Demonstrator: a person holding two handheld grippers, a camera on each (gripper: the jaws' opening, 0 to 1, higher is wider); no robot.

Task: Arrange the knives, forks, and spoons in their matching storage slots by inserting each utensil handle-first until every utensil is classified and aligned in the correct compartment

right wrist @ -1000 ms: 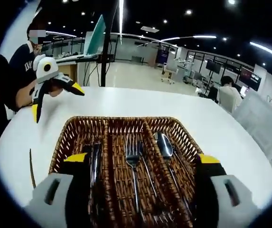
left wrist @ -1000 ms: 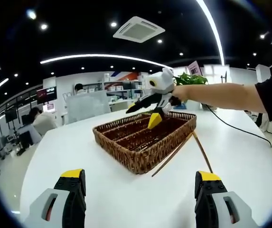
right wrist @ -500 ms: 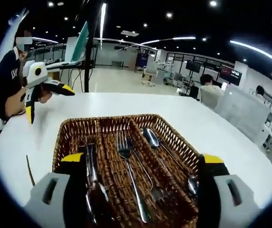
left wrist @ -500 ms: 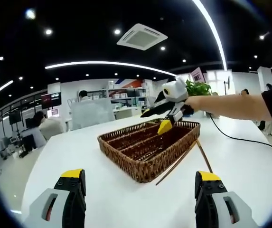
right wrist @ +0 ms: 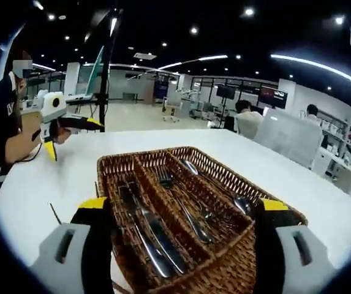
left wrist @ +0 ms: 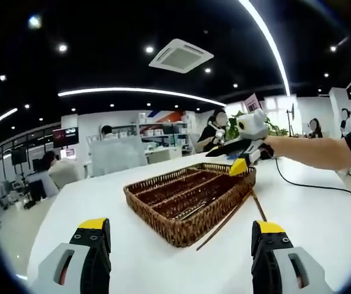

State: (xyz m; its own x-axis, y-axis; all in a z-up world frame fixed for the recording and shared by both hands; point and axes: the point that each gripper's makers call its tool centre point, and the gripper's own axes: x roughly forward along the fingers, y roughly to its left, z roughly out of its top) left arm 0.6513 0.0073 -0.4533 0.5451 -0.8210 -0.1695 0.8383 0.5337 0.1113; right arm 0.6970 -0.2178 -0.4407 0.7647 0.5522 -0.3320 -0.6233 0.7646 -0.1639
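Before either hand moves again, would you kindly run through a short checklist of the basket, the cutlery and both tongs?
1. Knives together in one slot of the brown wicker basket: ok.
2. Forks in the middle slot: ok.
3. Spoons in the third slot: ok.
4. Left tongs open, holding nothing: ok.
5. Right tongs open, holding nothing: ok.
6. Thin brown sticks lying on the white table beside the basket: not ok, still loose.

Knives [right wrist: 150, 229], forks [right wrist: 184, 208], spoons [right wrist: 224, 196] side by side in basket [right wrist: 236, 263]

chopsticks [left wrist: 227, 215] beside white table [left wrist: 132, 245]
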